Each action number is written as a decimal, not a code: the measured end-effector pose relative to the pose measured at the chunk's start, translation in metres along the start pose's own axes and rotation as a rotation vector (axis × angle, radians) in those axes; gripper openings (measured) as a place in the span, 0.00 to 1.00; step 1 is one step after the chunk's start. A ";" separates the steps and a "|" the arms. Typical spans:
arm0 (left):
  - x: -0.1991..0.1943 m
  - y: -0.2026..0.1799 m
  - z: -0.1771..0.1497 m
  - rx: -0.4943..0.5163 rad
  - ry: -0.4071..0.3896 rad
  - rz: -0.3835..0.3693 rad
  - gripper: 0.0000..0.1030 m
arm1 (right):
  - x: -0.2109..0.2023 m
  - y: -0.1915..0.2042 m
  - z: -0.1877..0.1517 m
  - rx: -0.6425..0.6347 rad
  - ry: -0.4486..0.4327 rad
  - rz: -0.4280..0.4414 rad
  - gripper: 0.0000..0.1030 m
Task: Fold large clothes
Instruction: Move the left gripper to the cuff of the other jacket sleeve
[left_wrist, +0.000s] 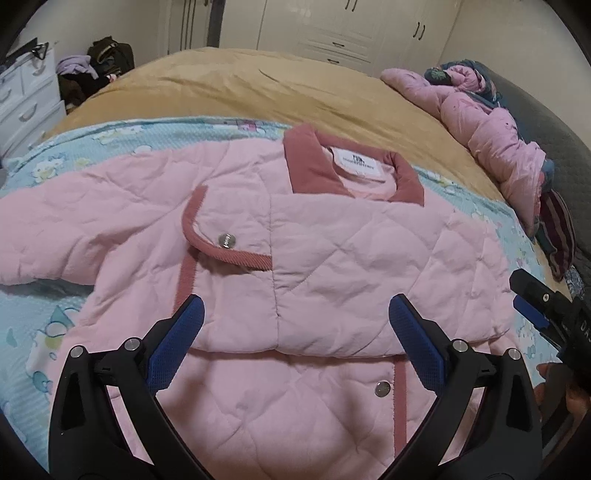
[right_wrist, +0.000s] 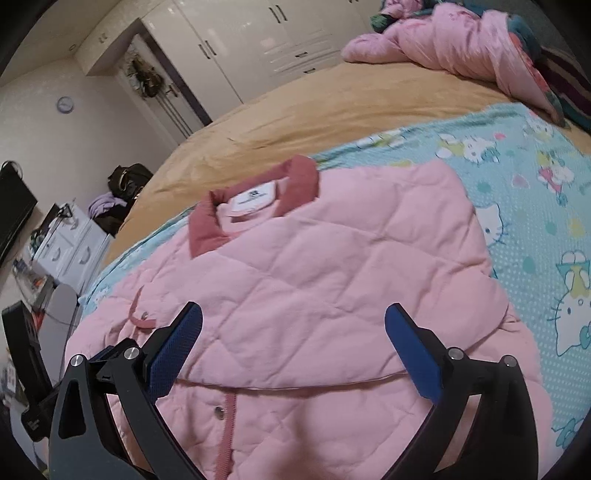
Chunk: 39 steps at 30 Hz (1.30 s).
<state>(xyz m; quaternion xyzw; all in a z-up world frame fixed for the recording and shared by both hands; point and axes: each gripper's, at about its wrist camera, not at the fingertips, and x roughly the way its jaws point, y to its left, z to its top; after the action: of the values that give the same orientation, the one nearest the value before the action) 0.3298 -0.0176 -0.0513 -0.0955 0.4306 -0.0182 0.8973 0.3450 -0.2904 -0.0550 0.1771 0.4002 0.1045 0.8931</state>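
I hold my left gripper (left_wrist: 295, 314) and right gripper (right_wrist: 293, 323) spread and empty just above the pink jacket (left_wrist: 332, 251), collar (left_wrist: 351, 170) pointing away from me.

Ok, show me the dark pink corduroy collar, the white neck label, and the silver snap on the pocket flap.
dark pink corduroy collar (left_wrist: 312, 168), left wrist view, on its left wing.
white neck label (left_wrist: 356, 161), left wrist view, label's middle.
silver snap (left_wrist: 226, 239), left wrist view, on its face, on the pocket flap.

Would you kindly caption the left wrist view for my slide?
Open left tool above a partly folded pink quilted jacket on a cartoon-print sheet.
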 end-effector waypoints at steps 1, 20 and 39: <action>-0.004 0.000 0.000 -0.002 -0.016 0.009 0.91 | -0.003 0.005 0.001 -0.012 -0.007 0.003 0.96; -0.053 0.089 0.001 -0.103 -0.083 0.162 0.91 | -0.022 0.060 0.003 -0.069 -0.107 0.094 0.96; -0.086 0.192 0.000 -0.312 -0.110 0.153 0.91 | -0.026 0.130 -0.021 -0.209 -0.113 0.111 0.96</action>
<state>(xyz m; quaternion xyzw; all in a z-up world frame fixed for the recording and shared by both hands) 0.2666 0.1807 -0.0215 -0.2012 0.3843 0.1224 0.8926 0.3065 -0.1748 0.0017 0.1108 0.3257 0.1849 0.9206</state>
